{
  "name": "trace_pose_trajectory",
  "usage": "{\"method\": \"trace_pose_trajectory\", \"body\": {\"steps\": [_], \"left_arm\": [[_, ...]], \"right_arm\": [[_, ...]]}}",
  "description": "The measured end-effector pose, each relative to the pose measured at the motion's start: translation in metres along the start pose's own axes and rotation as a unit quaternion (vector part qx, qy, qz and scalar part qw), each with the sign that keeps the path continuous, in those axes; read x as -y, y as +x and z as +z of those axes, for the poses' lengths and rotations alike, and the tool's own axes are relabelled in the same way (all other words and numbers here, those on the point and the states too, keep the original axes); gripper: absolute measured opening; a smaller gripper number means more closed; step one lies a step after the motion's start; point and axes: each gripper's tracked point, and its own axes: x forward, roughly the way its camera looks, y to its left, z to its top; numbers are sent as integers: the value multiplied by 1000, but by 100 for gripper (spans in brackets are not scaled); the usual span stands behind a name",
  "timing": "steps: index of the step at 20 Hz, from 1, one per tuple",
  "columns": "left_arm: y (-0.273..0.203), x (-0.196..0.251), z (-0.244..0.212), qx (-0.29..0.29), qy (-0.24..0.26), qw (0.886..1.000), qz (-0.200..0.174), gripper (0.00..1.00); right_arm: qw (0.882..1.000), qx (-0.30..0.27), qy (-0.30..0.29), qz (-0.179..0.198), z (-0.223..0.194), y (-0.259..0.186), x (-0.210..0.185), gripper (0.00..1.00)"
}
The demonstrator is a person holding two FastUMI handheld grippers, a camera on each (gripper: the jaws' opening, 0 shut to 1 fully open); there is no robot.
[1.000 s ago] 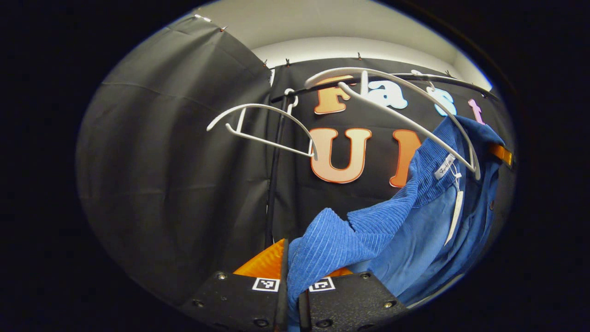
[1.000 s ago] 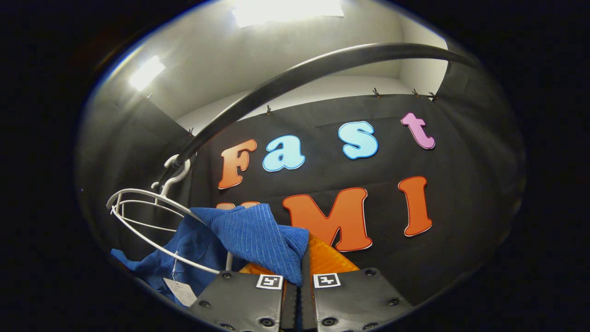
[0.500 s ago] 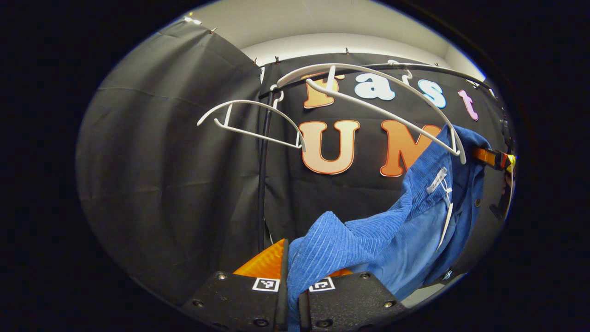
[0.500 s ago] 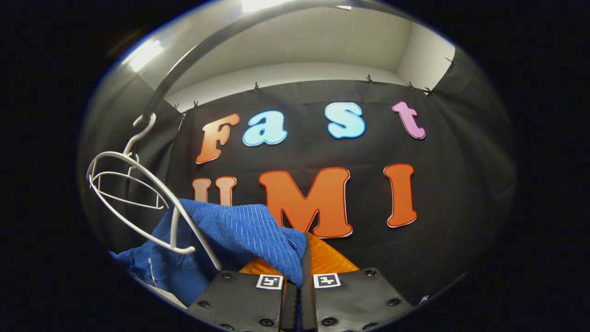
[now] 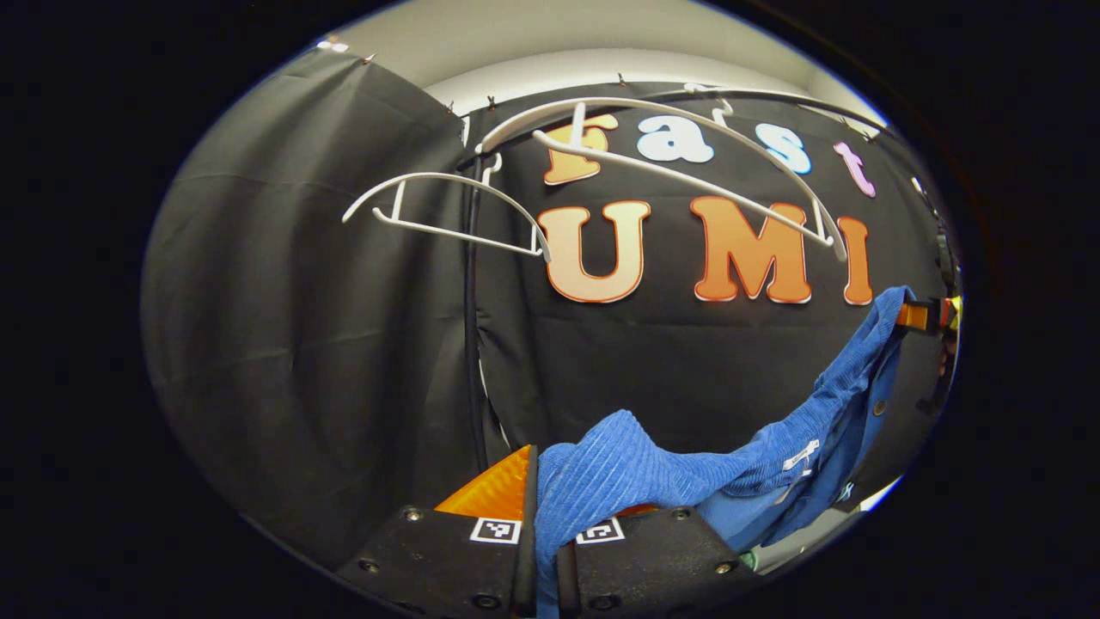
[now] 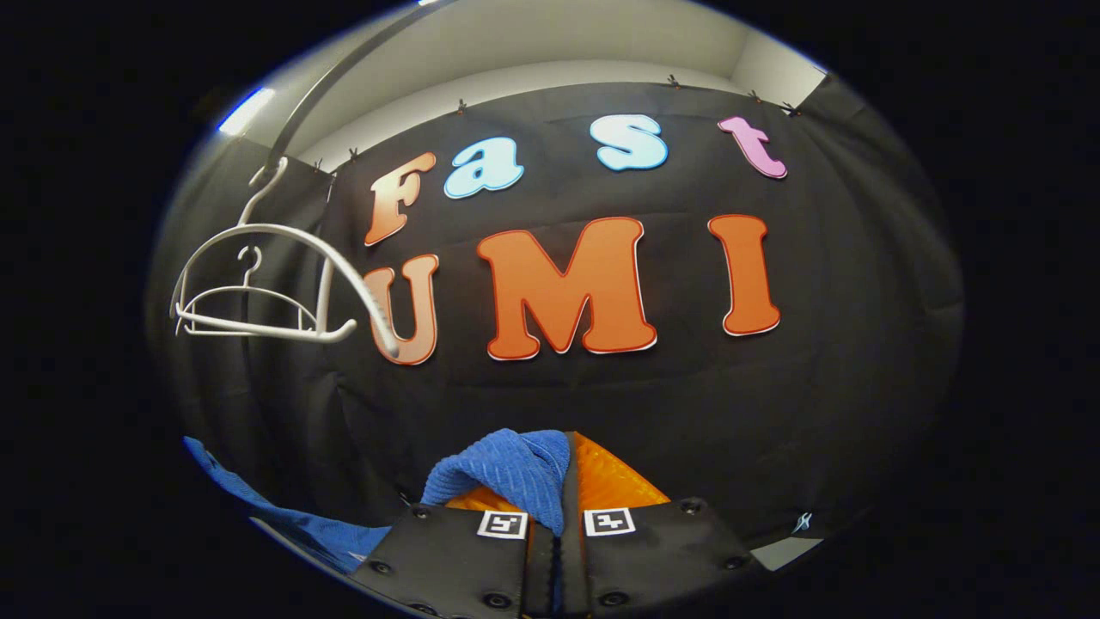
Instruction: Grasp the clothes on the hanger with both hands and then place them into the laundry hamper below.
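A blue corduroy shirt (image 5: 687,473) hangs slack between both grippers, off the hangers. My left gripper (image 5: 540,516) is shut on one bunched end of it. The cloth stretches to the right, where the other gripper (image 5: 924,316) grips its far end. In the right gripper view my right gripper (image 6: 560,507) is shut on a fold of the blue shirt (image 6: 507,473), and the rest trails down to the lower left. A bare white hanger (image 5: 679,163) hangs on the black rail above; in the right gripper view that hanger (image 6: 275,275) is at the upper left.
A second bare white hanger (image 5: 447,211) hangs further left on the rail (image 5: 773,94). A black upright pole (image 5: 471,327) of the rack stands behind it. A pale strip of floor (image 5: 799,537) is at the lower right.
The shirt has come off the white hanger and dropped well below it. Both grippers have moved down with the cloth still held; the hanger now hangs bare.
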Motion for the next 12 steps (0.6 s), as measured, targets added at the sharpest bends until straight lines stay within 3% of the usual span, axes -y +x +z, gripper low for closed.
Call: {"method": "trace_pose_trajectory", "body": {"steps": [8, 12], "left_arm": [[11, 59, -55, -70, -21, 995, -64, 11], [26, 105, -85, -128, -71, 981, -123, 10]], "right_arm": [[989, -102, -22, 100, -81, -26, -74, 11], [976, -166, -22, 139, -129, -37, -103, 11]]}}
